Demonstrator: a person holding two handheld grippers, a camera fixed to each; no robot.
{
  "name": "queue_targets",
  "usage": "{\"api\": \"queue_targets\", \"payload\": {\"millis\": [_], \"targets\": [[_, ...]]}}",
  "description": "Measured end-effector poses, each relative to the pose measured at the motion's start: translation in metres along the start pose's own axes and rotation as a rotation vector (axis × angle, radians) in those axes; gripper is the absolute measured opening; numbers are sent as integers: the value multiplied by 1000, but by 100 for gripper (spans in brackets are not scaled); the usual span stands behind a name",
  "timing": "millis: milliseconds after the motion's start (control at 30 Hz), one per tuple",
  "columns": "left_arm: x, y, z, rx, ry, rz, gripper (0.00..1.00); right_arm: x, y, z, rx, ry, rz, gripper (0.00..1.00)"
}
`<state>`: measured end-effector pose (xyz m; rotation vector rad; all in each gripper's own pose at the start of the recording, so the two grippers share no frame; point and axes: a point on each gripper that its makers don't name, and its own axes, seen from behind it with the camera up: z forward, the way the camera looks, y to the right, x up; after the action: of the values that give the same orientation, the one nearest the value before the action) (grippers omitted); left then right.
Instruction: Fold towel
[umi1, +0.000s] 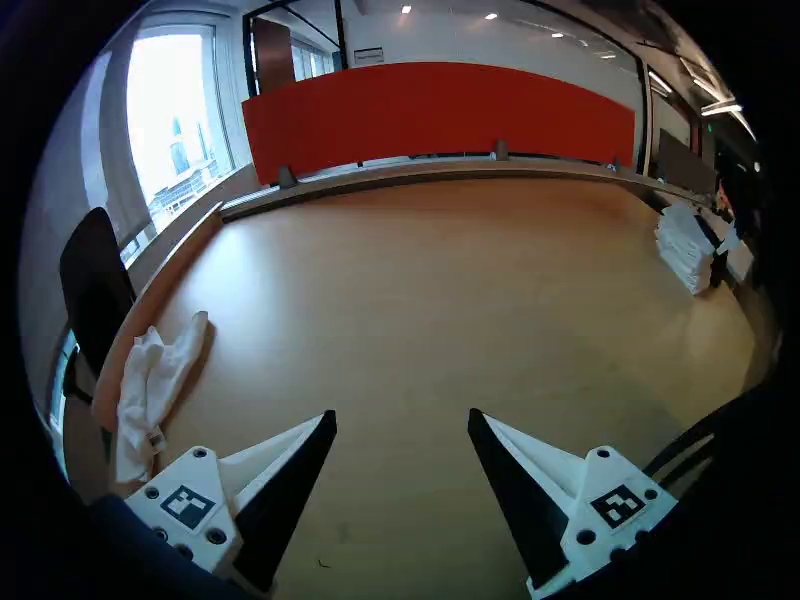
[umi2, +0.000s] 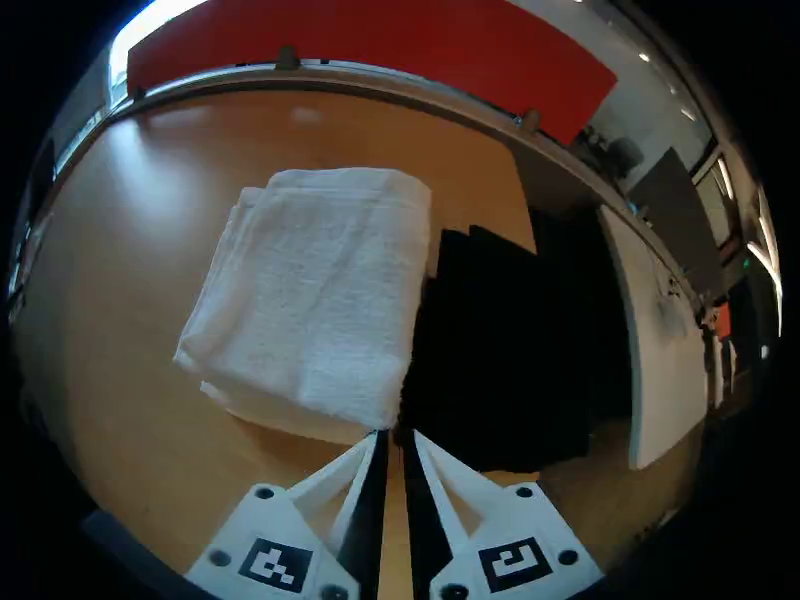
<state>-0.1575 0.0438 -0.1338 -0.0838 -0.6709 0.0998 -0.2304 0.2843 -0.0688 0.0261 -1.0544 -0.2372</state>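
Right gripper view: right tongs (umi2: 394, 434) clenched, tips at a folded white towel (umi2: 310, 300) on the counter (umi2: 110, 300). The left tongs (umi1: 401, 414) spread wide, released.

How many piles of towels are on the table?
2. In the left gripper view, a crumpled towel lies at the table's left edge and a folded stack far right, likely the one before the right gripper. More may hide inside it.

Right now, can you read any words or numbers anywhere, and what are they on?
No text can be read.
The wall sign: too small to read.
The tag on the crumpled towel: too small to read.
The squares on the left gripper and right gripper: patterns, not words.
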Motion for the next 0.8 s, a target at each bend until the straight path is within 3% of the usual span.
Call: {"api": "queue_targets", "payload": {"millis": [100,333,400,800], "targets": [[1,0,0,-1,2,0,98,0,-3,-3,6,10,-3,32],[3,2,1,-7,4,2,98,3,-11,-8,33,46,9,85],[3,3,1,-8,6,2,98,5,-14,-10,41,59,15,93],[5,3,-1,-10,14,-1,98,17,-26,-16,47,132,60,94]]}}
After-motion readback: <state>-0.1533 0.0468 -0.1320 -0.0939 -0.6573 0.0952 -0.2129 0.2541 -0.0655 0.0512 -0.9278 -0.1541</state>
